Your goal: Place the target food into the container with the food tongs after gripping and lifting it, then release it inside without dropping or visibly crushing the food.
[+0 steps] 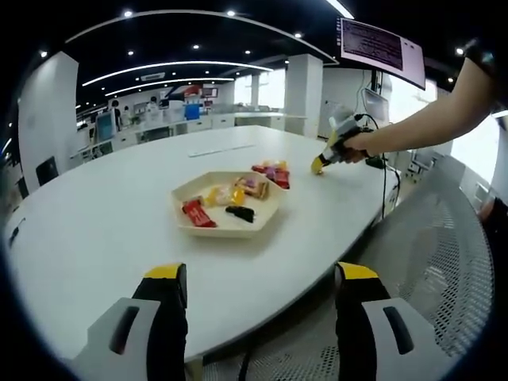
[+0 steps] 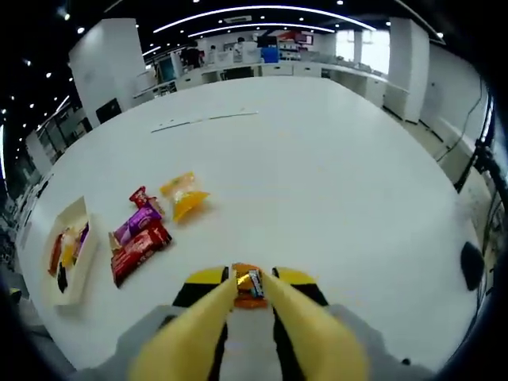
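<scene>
An orange wrapped snack sits pinched between the yellow tongs-like jaws of the right hand-held gripper, low over the white table; whether it is lifted clear I cannot tell. The light, slippery wrapper could slide out on the carry across to the tray, or crumple if squeezed harder. The beige hexagonal tray already holds about 5 wrapped snacks, with a few more loose just beside it, among them a red bar and a yellow packet. The left hand-held gripper hangs spread wide and empty near the table's edge.
</scene>
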A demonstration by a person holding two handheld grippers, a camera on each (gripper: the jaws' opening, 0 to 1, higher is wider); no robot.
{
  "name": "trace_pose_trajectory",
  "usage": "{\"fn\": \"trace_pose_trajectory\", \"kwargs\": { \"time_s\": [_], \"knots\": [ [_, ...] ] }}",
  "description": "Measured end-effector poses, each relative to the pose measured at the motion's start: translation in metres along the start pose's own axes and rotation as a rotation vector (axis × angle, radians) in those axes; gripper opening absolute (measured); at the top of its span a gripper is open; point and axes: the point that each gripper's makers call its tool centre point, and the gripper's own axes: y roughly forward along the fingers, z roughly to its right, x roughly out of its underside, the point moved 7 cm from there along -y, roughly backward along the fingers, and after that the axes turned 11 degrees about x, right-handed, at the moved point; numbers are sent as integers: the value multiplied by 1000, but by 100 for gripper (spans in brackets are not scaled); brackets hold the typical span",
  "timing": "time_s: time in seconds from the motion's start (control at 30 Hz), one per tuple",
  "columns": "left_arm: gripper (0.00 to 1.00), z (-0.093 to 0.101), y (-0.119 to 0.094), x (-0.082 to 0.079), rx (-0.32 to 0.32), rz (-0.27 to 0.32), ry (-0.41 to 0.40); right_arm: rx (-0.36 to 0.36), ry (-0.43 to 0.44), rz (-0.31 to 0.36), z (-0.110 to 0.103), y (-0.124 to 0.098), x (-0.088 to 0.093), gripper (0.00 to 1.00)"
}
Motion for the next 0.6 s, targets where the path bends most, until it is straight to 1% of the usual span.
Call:
{"fn": "trace_pose_trajectory", "kwargs": {
  "time_s": [0.27,0.33,0.6],
  "knots": [
    [72,0,0,0,2,-6,-1,-5,-19,9,0,0,-1,21],
    [72,0,0,0,3,-5,1,-6,-37,8,0,0,-2,21],
    [72,0,0,0,4,-6,-1,-9,-34,7,1,0,-5,20]
  ]
}}
